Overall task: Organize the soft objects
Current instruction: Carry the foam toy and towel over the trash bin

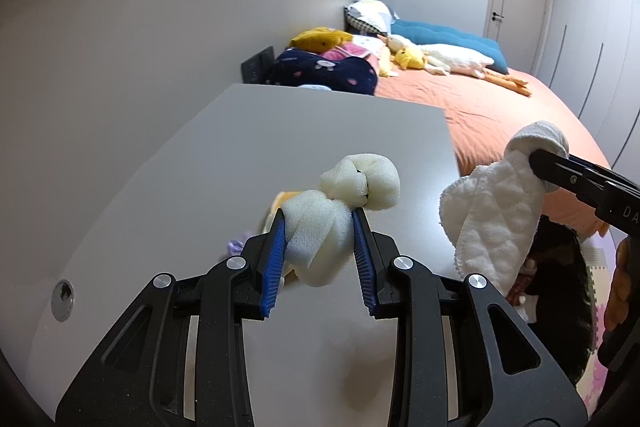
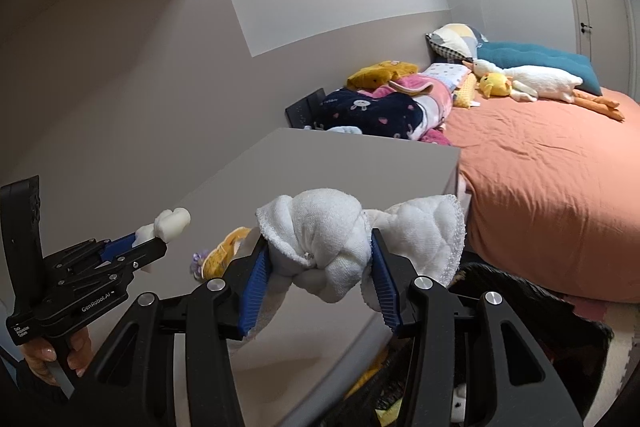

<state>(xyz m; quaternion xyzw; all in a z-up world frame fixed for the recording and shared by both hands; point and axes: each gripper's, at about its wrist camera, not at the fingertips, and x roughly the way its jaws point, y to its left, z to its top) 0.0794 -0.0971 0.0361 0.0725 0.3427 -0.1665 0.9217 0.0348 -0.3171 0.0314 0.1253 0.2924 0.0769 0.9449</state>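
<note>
My left gripper (image 1: 320, 217) is shut on a cream foam sponge (image 1: 320, 239), which bulges out past the blue pads above the grey table (image 1: 224, 155). In the right wrist view that same left gripper (image 2: 154, 239) shows at the far left with the foam sponge (image 2: 170, 221) in it. My right gripper (image 2: 318, 245) is shut on a bunched white quilted cloth (image 2: 320, 231); from the left wrist view the white cloth (image 1: 496, 211) hangs from the right gripper (image 1: 538, 163) beside the table's right edge. A yellow soft toy (image 2: 226, 247) lies on the table behind the grippers.
A bed with an orange sheet (image 2: 552, 179) lies beyond the table, with plush toys, folded blankets (image 2: 380, 111) and pillows at its head. A dark basket (image 1: 560, 291) stands on the floor right of the table. A round cable hole (image 1: 63, 293) is in the tabletop's left part.
</note>
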